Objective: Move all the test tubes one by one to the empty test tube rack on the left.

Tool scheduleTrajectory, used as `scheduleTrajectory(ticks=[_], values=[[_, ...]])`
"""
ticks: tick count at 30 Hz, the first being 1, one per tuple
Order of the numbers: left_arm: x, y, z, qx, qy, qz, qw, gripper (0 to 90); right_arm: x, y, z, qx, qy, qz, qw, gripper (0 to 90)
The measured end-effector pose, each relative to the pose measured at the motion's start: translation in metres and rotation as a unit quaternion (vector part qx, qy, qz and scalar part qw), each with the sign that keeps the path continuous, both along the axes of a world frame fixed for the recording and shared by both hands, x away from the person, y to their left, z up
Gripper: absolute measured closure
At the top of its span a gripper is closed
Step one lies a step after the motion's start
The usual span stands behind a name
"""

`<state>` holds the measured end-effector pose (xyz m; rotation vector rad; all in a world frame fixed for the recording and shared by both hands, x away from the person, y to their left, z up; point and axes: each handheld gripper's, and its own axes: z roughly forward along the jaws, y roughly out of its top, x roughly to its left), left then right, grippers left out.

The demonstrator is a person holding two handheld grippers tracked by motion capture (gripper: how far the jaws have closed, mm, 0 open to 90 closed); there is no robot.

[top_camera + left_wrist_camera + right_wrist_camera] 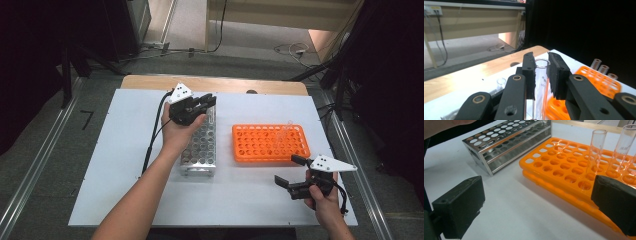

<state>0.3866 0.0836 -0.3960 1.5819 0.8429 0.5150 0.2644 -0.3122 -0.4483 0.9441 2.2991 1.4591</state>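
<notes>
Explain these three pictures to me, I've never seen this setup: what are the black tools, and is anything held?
A person works at a white table with a hand-held gripper in each hand. The high view looks down from above; the other two pictures come from cameras riding on the tools. The left hand-held gripper is shut on a clear glass test tube, above the metal rack. The right hand-held gripper is open and holds nothing, beside the orange rack, where a few tubes stand.

The glass tube [539,85] runs off the bottom edge between the left tongs [541,75]
</notes>
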Motion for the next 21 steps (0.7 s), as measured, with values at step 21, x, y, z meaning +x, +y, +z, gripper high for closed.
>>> scheduleTrajectory(ticks=[21], values=[[0.043, -0.006, -0.014, 0.008, 0.006, 0.051, 0.9986, 75.9, 0.000, -0.001, -0.001, 0.001, 0.005, 0.000, 1.0000, 0.0]])
